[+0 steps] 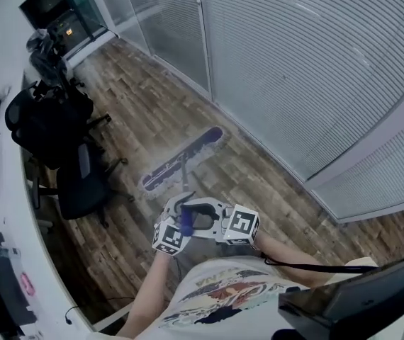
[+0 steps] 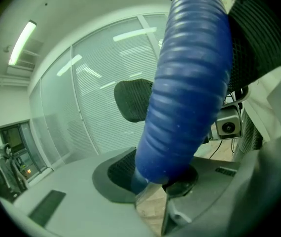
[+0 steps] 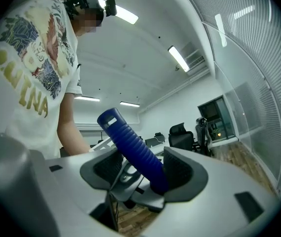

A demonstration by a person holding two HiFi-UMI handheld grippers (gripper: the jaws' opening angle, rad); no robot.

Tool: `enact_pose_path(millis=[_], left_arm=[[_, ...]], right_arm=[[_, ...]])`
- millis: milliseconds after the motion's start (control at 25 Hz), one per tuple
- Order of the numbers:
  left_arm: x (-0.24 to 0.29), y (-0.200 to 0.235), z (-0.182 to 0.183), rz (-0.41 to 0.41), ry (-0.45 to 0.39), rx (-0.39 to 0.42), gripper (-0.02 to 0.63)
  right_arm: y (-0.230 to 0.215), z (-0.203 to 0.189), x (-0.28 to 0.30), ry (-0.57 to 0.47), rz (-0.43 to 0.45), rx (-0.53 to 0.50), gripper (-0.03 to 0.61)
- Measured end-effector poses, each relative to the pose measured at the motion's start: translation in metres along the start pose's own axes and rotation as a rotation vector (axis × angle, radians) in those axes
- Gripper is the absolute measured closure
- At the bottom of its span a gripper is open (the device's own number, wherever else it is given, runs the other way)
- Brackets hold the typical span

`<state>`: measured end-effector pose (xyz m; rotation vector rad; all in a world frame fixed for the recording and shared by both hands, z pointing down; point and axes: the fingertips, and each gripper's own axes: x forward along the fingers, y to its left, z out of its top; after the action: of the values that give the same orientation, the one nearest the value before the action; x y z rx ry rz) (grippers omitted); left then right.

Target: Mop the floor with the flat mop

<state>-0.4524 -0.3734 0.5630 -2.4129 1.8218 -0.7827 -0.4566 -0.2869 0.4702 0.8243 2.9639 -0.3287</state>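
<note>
The flat mop's head lies on the wooden floor, long and grey-blue, angled toward the glass wall. Its thin pole rises to a blue ribbed handle in front of the person's chest. My left gripper is shut on the lower end of this handle, which fills the left gripper view; the jaws pinch it. My right gripper reaches in from the right. In the right gripper view the handle leans against one pad, with a gap to the other pad, so this gripper is open.
Black office chairs stand to the left of the mop, beside a curved white desk. A glass partition with blinds runs along the right. A dark monitor sits at the lower right.
</note>
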Motion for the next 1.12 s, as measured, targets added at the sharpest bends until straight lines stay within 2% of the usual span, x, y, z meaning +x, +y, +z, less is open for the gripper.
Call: enact_pose_path(millis=[80, 200, 520, 760, 1120], left_arm=[[0.021, 0.034, 0.001, 0.025, 0.003, -0.015, 0.534], [0.041, 0.053, -0.009, 0.044, 0.019, -0.017, 0.534], [0.045, 0.057, -0.006, 0.077, 0.026, -0.035, 0.534], [0.016, 0.030, 0.000, 0.099, 0.012, -0.047, 0.535], [-0.089, -0.075, -0.003, 0.083, -0.018, -0.056, 0.535]], right_arm=[[-0.037, 0.009, 0.005, 0.005, 0.017, 0.004, 0.330], [-0.064, 0.005, 0.007, 0.014, 0.033, 0.013, 0.328], [-0.067, 0.007, 0.003, 0.078, 0.038, 0.010, 0.327], [-0.026, 0.005, 0.003, 0.146, 0.053, -0.006, 0.328], [0.121, -0.022, 0.013, 0.200, 0.059, -0.030, 0.328]])
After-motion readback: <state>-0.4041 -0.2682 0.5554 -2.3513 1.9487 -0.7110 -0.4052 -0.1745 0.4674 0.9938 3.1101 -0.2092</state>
